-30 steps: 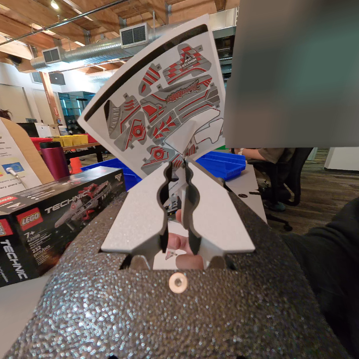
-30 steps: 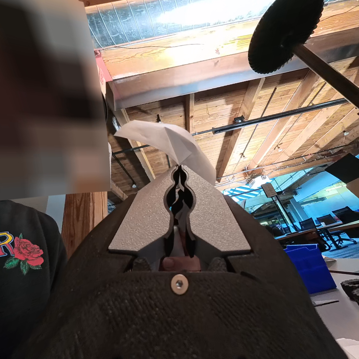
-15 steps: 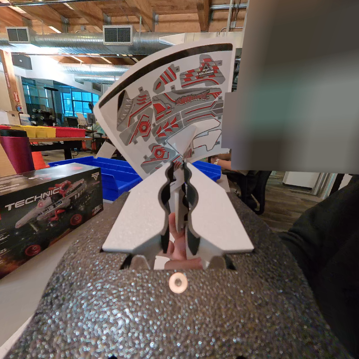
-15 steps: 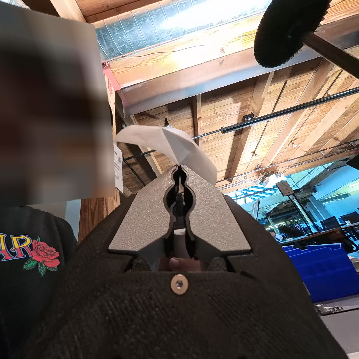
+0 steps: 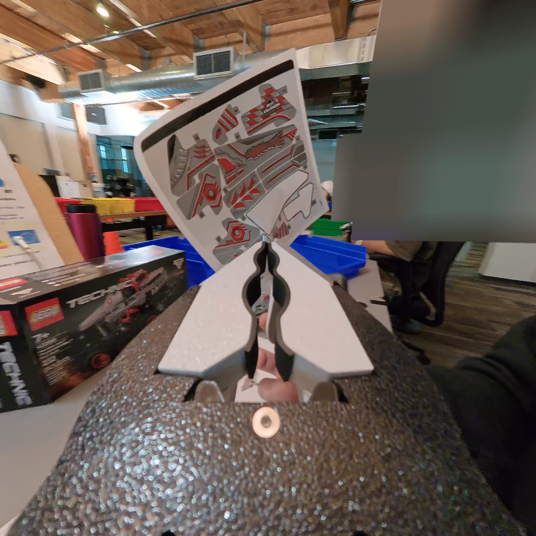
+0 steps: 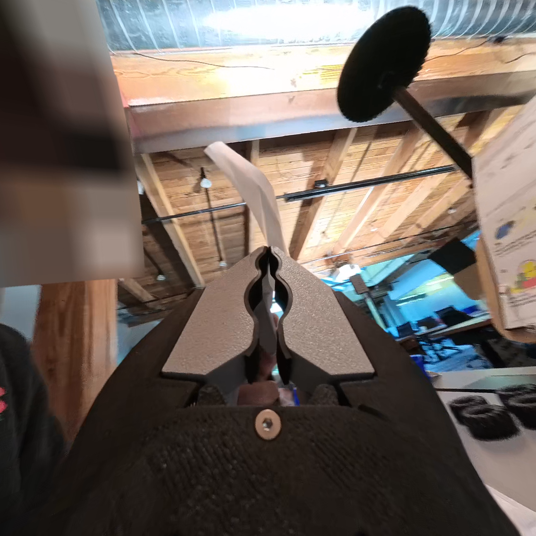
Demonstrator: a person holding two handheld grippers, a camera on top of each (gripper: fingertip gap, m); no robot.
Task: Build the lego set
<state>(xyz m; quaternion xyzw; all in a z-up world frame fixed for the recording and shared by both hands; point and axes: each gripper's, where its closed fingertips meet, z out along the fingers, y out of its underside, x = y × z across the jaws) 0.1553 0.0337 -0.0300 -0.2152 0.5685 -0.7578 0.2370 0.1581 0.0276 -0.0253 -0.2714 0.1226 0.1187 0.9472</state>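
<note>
In the left wrist view my left gripper (image 5: 266,245) is shut on the lower corner of a white sticker sheet (image 5: 232,162) printed with grey and red stickers. It holds the sheet upright in the air. A white flap (image 5: 262,216) curls off the sheet just above the fingertips. In the right wrist view my right gripper (image 6: 268,249) is shut on a thin white paper strip (image 6: 252,197) that rises and bends left above the tips. A fingertip shows behind each gripper's jaws. The black Lego box (image 5: 87,304) lies on the table to the left.
Blue bins (image 5: 327,255) stand behind the box, a maroon bottle (image 5: 82,229) at left. A dark sleeve (image 5: 493,406) is at right. In the right wrist view black tyres (image 6: 487,414) lie on the table at lower right, a black disc on a rod (image 6: 383,63) hangs overhead, and cardboard (image 6: 516,217) stands at right. My two grippers' fingertips are within a few centimetres of each other.
The left jaws have closed from a slight gap onto the sticker sheet. The right gripper has swung right: the paper strip now shows edge-on and the tyres have come into view.
</note>
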